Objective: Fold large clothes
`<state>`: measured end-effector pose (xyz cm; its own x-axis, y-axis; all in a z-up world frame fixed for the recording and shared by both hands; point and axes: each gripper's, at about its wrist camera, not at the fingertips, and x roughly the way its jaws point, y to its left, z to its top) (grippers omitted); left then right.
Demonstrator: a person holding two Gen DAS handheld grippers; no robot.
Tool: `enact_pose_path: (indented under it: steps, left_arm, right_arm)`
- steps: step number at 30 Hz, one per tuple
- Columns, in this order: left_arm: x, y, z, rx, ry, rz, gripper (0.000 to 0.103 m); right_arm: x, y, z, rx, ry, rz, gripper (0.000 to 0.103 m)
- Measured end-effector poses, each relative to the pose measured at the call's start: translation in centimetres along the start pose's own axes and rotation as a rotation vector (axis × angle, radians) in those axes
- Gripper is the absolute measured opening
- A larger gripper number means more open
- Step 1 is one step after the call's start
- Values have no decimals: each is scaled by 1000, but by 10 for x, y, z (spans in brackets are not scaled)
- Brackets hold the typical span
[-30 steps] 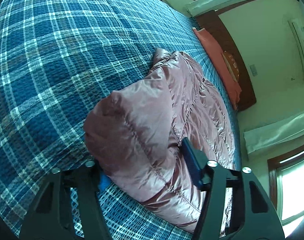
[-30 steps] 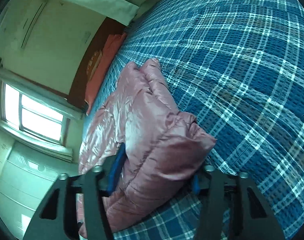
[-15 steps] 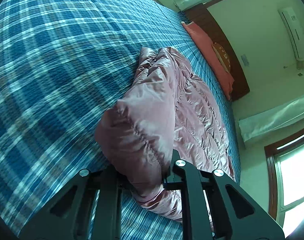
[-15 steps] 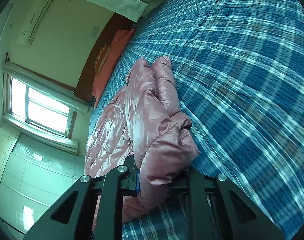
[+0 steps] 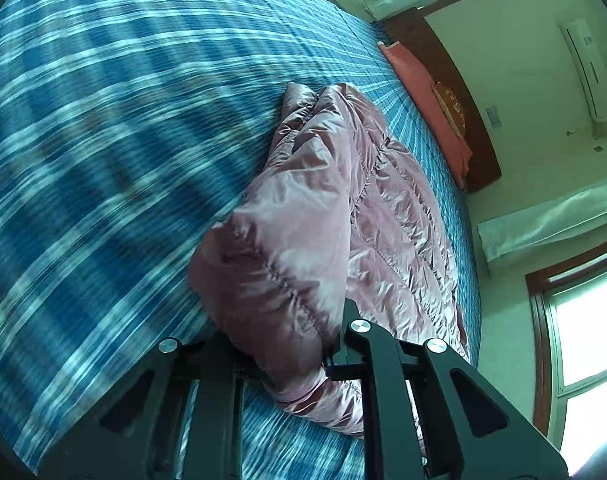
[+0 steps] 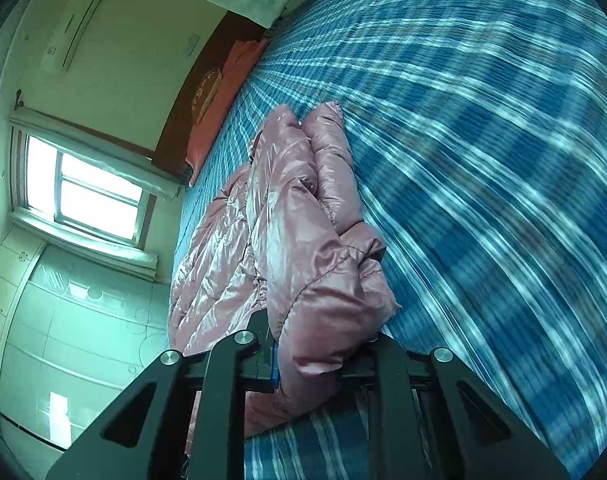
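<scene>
Claws first: we see both angled downward toward the bed point(image 5: 103, 128), each looking along its 2 black fingers. Our left claw point(image 5: 287, 344) is pinching a puffy end of the pink quilted jacket point(image 5: 303, 220), the padded fabric bulging up and forward from between the narrowed fingers. Our right claw point(image 6: 323, 344) is likewise pinching a bunched end of the same jacket point(image 6: 303, 248), with a sliver of blue pad showing against the cloth on the left finger.

From each claw the jacket stretches away as a long folded ridge lying on the blue plaid bedspread, its far end reaching toward the headboard point(image 5: 447, 80) and the salmon pillow point(image 5: 419, 80). In the left view the rest of the jacket spreads flat to the right of the ridge; in the right view it spreads to the left. The bedspread is streaked with blur in both views.
</scene>
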<state>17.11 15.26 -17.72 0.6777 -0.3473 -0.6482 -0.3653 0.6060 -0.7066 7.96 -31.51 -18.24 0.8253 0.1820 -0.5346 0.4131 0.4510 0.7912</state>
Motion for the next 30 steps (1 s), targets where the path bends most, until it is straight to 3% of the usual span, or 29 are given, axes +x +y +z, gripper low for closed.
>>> enact_pose_path:
  steps: [13,18,20,23,30]
  left_arm:
    - [-14,22,-14,46,-7,-5,16]
    - [-21,32,-12,36,-8,5,37]
    - [-28,38,-10,20,-15,19,50]
    - [-42,48,-7,4,-39,32,58]
    - [-71,63,7,36,-103,101,60]
  right_arm:
    - [-16,-16,-21,-5,7,15,18]
    - [-25,-21,-24,0,13,14,26]
    - [-33,-27,-24,14,5,9,36]
    - [-44,-35,-22,25,-15,0,46]
    - [-75,-56,-13,52,-66,-38,47]
